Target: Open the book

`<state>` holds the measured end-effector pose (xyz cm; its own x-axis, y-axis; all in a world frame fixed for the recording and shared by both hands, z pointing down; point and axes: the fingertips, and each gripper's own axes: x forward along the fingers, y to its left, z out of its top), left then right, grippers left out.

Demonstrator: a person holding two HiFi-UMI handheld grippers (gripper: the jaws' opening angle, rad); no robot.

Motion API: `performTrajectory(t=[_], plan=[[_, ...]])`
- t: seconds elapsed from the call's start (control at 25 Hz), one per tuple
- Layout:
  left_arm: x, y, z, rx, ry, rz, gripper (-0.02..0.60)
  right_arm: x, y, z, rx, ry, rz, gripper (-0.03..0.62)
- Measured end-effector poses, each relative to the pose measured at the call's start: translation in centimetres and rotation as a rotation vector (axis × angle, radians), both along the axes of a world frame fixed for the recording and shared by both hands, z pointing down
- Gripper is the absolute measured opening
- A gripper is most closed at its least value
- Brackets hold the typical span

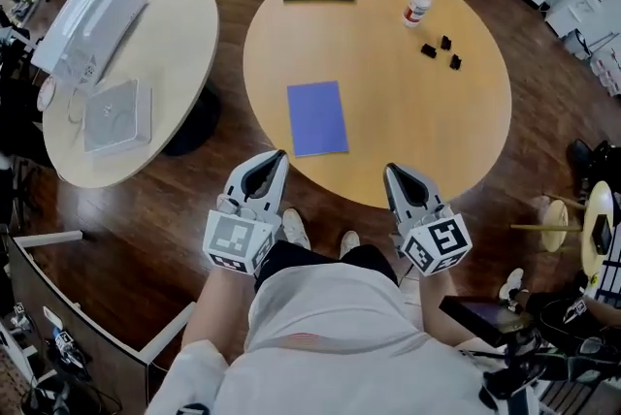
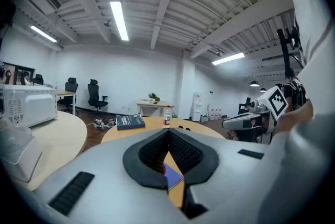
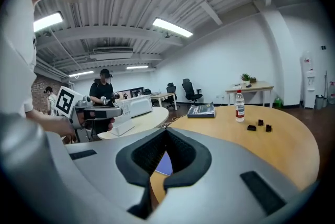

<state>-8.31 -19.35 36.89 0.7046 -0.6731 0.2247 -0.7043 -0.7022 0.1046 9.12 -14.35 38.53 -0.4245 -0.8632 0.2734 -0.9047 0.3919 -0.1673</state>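
I see the blue book [image 1: 317, 118] flat on the surface [image 1: 417, 132], long axis running 12 to 6, at 1 o'clock just ahead of my left tool [image 1: 274, 163]. From my right tool [image 1: 395, 176] it lies at 11 o'clock, farther off; both tools are closed and empty

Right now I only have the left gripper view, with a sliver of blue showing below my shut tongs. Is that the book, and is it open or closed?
Observer: Yes. The head view shows the blue book closed, lying flat near the near edge of the round table.
Operator: How close am I to it?
Observer: The tip of the left tongs sits right by the book's near left corner. I cannot tell whether it touches.
Operator: And the other side?
Observer: The right tongs are shut with nothing between them. They are off to the book's right and apart from it.
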Motion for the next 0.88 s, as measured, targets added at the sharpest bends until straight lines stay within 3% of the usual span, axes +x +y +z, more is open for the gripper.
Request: performTrajectory(t=[0.16, 0.36, 0.64, 0.88], plan=[[-1.8, -2.5, 1.2, -0.012, -0.011, 0.021, 0.01, -1.7, -0.7, 1.2, -0.045, 0.031, 0.015, -0.006], [-1.0, -3.3, 3.1, -0.031, -0.037, 0.04, 0.011, -0.9, -1.4, 2.4, -0.079, 0.03, 0.039, -0.008], [3.8, -3.7, 6.4, -0.029, -0.13, 0.074, 0.011, 2.1, -0.9, 4.8, -0.114, -0.018, 0.039, -0.007], [9.0, -3.4, 11.2, -0.097, -0.238, 0.137, 0.011, 5.2, -0.8, 8.1, -0.154, -0.059, 0.037, -0.006]])
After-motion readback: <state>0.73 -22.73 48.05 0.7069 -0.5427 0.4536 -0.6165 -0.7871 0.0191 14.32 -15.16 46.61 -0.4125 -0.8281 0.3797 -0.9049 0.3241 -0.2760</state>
